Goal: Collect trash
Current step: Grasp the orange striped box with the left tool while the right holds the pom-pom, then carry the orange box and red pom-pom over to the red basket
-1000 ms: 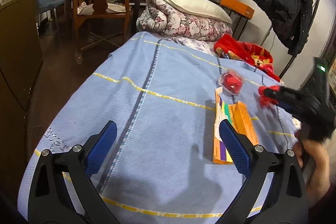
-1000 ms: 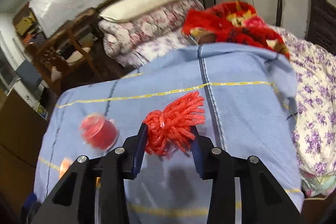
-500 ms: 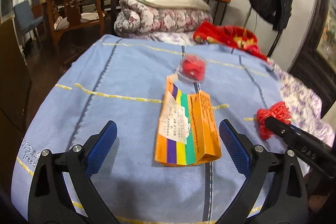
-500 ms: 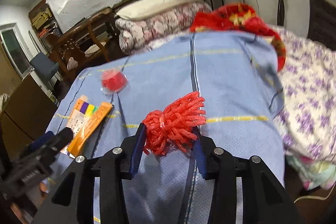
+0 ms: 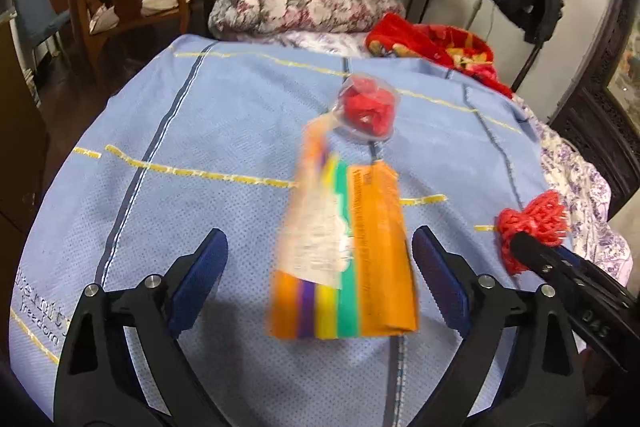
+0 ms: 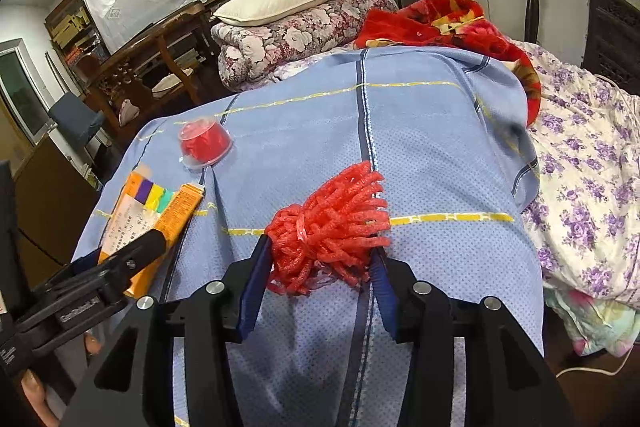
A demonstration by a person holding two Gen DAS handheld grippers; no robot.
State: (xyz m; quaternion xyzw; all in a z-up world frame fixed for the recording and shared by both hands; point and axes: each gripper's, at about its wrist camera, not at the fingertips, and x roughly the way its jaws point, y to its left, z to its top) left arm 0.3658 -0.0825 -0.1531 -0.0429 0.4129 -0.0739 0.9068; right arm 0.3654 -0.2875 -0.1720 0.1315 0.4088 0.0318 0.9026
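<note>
A bed carries everything, spread with a blue blanket (image 5: 240,131) crossed by yellow lines. Near its front edge lies a flattened orange carton (image 5: 348,251) with coloured stripes, between the wide-apart jaws of the left hand-held gripper (image 5: 318,281), which touch nothing. Toward the blanket's right edge, the right hand-held gripper (image 6: 318,281) has a red foam net bundle (image 6: 332,227) between its blue pads; its jaws are opening, the pads just touching the bundle. Beyond the carton, nearer the blanket's middle, sits a small clear cup (image 6: 205,143) with red contents.
</note>
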